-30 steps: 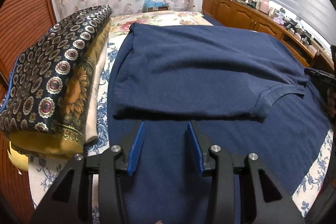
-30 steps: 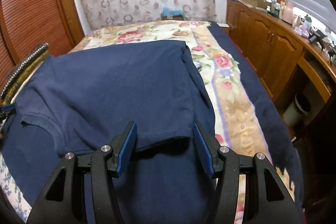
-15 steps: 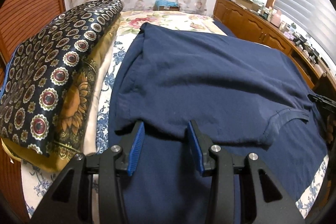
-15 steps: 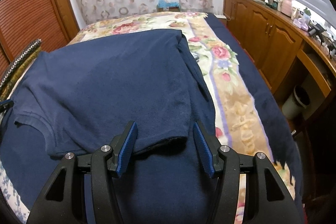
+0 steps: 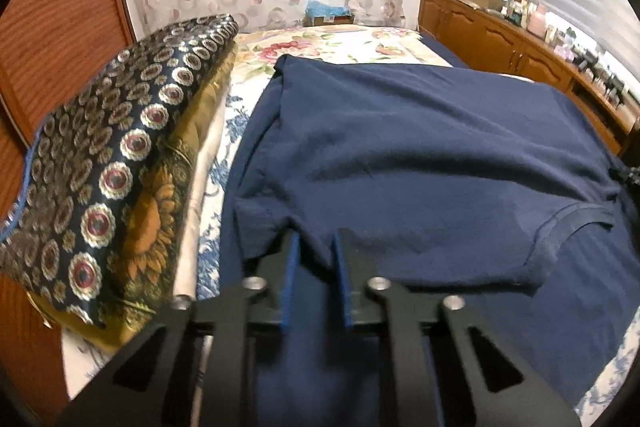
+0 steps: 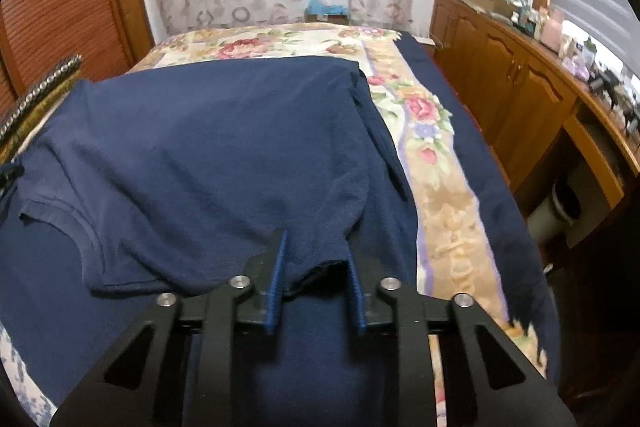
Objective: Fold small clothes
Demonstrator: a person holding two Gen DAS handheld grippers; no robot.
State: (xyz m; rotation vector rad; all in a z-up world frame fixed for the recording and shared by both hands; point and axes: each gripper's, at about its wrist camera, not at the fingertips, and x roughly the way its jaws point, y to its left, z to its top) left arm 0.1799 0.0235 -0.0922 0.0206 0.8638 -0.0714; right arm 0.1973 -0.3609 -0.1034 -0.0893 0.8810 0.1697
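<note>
Bedspread [image 6: 448, 227] under folded navy shirt [image 6: 224, 147]

No writing, label, brand mark or number can be read in either wrist view. The small things crowded on the wooden sideboard [image 6: 532, 67], right of the bed [image 6: 436, 187], are too blurred and small for any print on them to be made out.

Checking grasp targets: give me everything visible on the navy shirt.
The navy shirt is a soft knit, folded over itself on the floral bed cover; its ribbed neckline lies at the near folded edge. The left gripper and right gripper are each closing on a bunched near corner, cloth between the pads. A patterned folded stack sits beside it.
</note>
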